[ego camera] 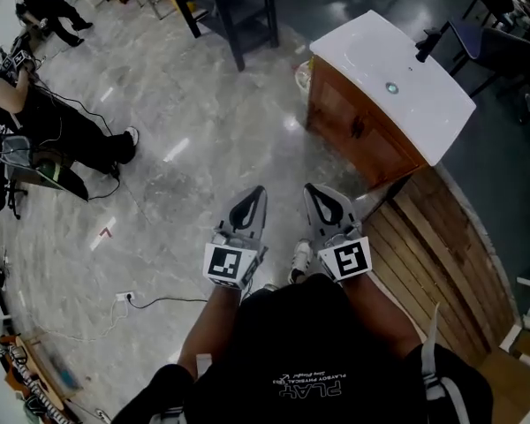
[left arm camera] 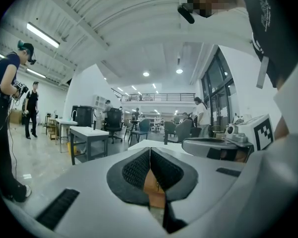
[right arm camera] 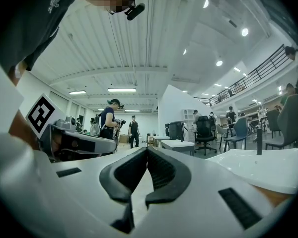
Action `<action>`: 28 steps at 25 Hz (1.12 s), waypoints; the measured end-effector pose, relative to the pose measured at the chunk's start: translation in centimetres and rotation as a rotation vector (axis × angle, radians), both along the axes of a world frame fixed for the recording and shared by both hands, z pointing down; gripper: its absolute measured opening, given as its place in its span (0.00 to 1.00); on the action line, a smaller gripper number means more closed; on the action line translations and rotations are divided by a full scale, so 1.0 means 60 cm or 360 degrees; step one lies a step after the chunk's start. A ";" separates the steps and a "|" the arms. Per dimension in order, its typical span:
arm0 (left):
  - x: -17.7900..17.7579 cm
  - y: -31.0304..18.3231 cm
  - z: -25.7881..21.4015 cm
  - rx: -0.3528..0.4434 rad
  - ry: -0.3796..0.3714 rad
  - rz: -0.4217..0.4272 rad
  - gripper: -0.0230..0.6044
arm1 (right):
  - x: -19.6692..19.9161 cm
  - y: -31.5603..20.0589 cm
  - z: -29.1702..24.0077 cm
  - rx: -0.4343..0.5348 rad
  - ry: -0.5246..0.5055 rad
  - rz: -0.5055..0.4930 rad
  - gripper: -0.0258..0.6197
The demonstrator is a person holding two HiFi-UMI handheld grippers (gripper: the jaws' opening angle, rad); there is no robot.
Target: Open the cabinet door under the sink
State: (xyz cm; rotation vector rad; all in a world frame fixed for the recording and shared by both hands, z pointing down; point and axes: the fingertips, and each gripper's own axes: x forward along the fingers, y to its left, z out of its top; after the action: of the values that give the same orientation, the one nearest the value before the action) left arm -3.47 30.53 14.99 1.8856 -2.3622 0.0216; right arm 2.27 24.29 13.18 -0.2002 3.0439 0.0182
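Facing the cabinet [ego camera: 358, 135] from some way off, the person held two grippers low and close to the body, side by side and pointing ahead over the floor [ego camera: 177, 104].

The left gripper [ego camera: 256, 193] had its jaws pressed together at the tips with nothing between them. Its own view [left arm camera: 150, 151] showed the dark pads meeting in one line. The right gripper [ego camera: 313, 191] was likewise closed and empty, its pads touching in its own view [right arm camera: 148, 151].

The cabinet stood on the floor at the edge of the curved wooden decking [ego camera: 442, 254], ahead of both grippers and off to their right, well apart from them. Its long axis ran from upper left to lower right in the head view. One white sink [ego camera: 397, 69] capped it, with one drain [ego camera: 391, 87] and one dark faucet [ego camera: 428, 42]. The cabinet door [ego camera: 336, 113] was the brown face under the sink, turned roughly toward the person and apparently closed. It carried one small dark handle [ego camera: 358, 129]. I could not tell whether that face was one door or two.

The right gripper was the nearer of the two and lay more directly in line with the handle. My judgement was that it suited the pull, and that the approach had not yet reached the door. Its jaws would have to part before they could take the handle.
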 end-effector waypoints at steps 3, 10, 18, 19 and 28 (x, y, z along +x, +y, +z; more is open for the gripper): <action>-0.010 -0.032 -0.001 -0.0017 -0.0001 0.0002 0.07 | -0.003 -0.032 0.020 -0.0013 0.0062 -0.0007 0.08; -0.054 -0.089 0.007 -0.0077 -0.0043 0.0032 0.07 | -0.032 -0.099 0.022 -0.0071 0.0020 0.0029 0.08; -0.102 -0.176 0.009 -0.0048 -0.0060 0.0183 0.07 | -0.074 -0.169 0.025 -0.0069 0.0010 0.0159 0.08; -0.109 -0.187 0.011 -0.0041 -0.0056 0.0205 0.07 | -0.079 -0.177 0.028 -0.0063 0.0029 0.0180 0.08; -0.166 -0.280 0.025 -0.0083 -0.0025 0.0410 0.07 | -0.147 -0.248 0.021 -0.0088 0.0020 0.0360 0.08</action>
State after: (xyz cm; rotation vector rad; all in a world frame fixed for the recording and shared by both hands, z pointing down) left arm -13.43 13.70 16.51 2.1567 -2.0894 0.1198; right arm -6.53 9.38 14.44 -0.5489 3.0187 -0.0493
